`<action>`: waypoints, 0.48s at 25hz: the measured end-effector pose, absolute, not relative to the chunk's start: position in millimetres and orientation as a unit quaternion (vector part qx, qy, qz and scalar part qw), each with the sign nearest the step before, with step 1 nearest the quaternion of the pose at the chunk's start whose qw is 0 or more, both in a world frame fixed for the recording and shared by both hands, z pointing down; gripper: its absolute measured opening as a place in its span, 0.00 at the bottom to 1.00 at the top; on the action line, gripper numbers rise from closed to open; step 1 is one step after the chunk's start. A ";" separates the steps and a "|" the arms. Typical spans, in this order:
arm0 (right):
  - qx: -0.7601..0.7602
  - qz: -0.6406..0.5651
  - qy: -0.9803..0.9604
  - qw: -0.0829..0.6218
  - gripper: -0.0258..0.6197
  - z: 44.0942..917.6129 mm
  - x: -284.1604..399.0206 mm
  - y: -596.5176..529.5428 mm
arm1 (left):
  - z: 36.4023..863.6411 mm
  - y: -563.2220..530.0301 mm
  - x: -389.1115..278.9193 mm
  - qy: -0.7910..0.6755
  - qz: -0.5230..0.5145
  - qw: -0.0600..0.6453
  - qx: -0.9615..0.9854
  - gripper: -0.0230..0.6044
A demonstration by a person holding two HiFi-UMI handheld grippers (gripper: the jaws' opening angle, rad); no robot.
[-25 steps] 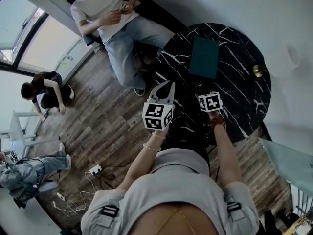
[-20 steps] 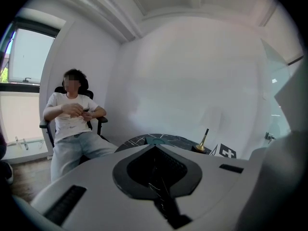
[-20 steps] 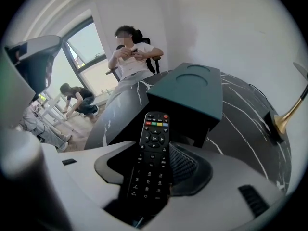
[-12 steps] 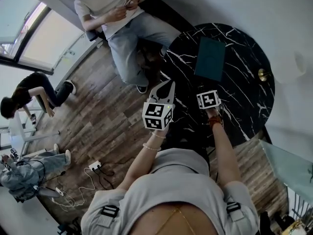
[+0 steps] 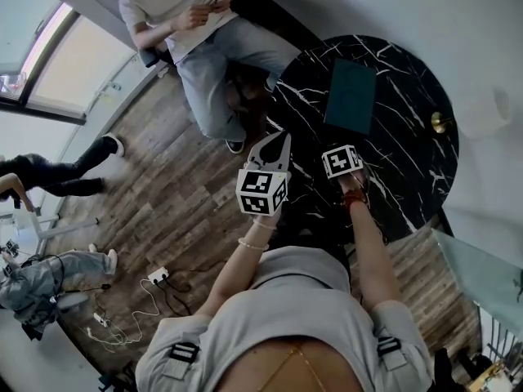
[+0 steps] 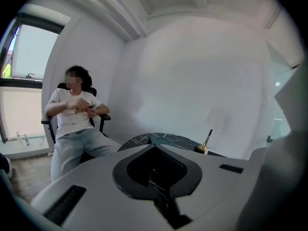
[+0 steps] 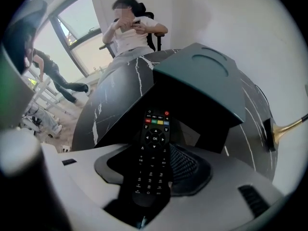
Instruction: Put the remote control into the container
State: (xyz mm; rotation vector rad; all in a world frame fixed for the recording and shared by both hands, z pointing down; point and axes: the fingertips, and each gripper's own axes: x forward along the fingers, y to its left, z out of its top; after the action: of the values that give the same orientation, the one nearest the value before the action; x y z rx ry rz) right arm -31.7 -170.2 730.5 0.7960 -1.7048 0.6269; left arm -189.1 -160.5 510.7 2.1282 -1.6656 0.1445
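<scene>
While the right gripper [image 7: 159,150] points steeply down at the black marbled table [image 7: 108,107], its jaws stand wide apart. The remote control [image 7: 153,170] lies lengthwise in the gap between them, buttons facing the camera and the red power button at the end farthest from the claw's base. Neither pad appears to press on it: the ribbed pad [image 7: 186,165] on the claw's right shows clear of the remote's edge. Whether the remote lies flat on the tabletop is hard to judge from this angle. Just beyond the jaw tips stands the container [image 7: 204,73], a dark green box (a round recess is pressed into its top face) with its dark near side turned toward the claw. The remote's far end comes close in front of that side, and the remote is not in the box. Off to this claw's right, at the table's rim, a brass-coloured stem [image 7: 288,126] juts in. Ahead and to the left, past the table, a person [image 7: 130,32] sits in a dark chair. In the head view, the left gripper [image 5: 280,141] hangs beside the right one, on its left, near the table's edge. Its jaws are closed tip to tip with nothing between them. The table and the green box lie ahead of its tips.
</scene>
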 end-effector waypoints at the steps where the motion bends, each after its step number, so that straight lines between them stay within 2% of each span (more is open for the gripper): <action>1: 0.334 0.259 -0.718 0.553 0.38 731.9 -32.1 -169.2 | 510.8 -160.2 -189.3 -0.601 0.052 0.216 0.768 0.04; 8: 0.319 0.274 -0.710 0.564 0.38 736.0 -31.1 -165.4 | 511.8 -158.7 -193.0 -0.601 0.050 0.216 0.768 0.04; 12: 0.327 0.291 -0.717 0.543 0.38 731.2 -26.9 -168.1 | 509.5 -159.2 -192.7 -0.599 0.048 0.215 0.770 0.04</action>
State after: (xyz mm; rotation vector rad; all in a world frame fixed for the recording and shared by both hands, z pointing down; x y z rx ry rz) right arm -26.9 -168.1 731.2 0.7753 -1.7013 0.6901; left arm -192.7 -159.2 509.5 2.1343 -1.6619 0.1340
